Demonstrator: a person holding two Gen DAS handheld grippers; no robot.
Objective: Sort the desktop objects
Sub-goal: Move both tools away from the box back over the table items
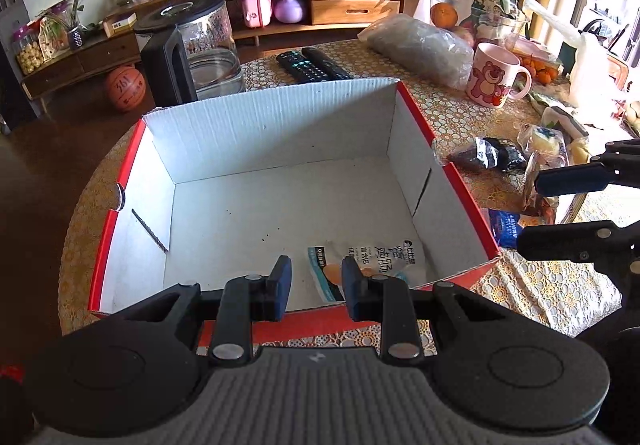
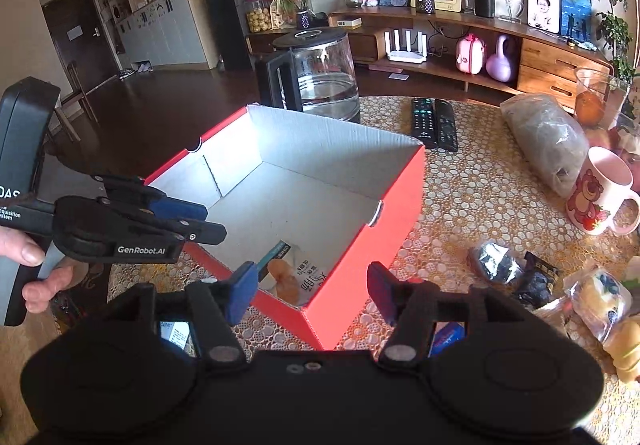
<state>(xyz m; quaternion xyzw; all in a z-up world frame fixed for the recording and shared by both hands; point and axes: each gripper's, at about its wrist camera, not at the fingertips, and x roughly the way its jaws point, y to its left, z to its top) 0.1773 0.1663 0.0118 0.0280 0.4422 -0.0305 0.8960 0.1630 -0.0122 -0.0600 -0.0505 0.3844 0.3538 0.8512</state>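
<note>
A red cardboard box (image 1: 466, 193) with a white inside stands open on the round table; it also shows in the right wrist view (image 2: 372, 241). A white snack packet (image 1: 380, 261) lies flat in its near corner, also seen in the right wrist view (image 2: 304, 277). My left gripper (image 1: 315, 287) is open and empty above the box's near edge. My right gripper (image 2: 312, 291) is open and empty, over the box's near corner. Loose snack packets (image 2: 504, 265) lie on the table right of the box.
A glass kettle (image 1: 196, 53) stands behind the box. Two remotes (image 1: 314, 65), a grey plastic bag (image 1: 420, 45) and a pink bear mug (image 1: 496, 77) sit at the back right. A blue packet (image 1: 505, 225) lies by the box's right wall.
</note>
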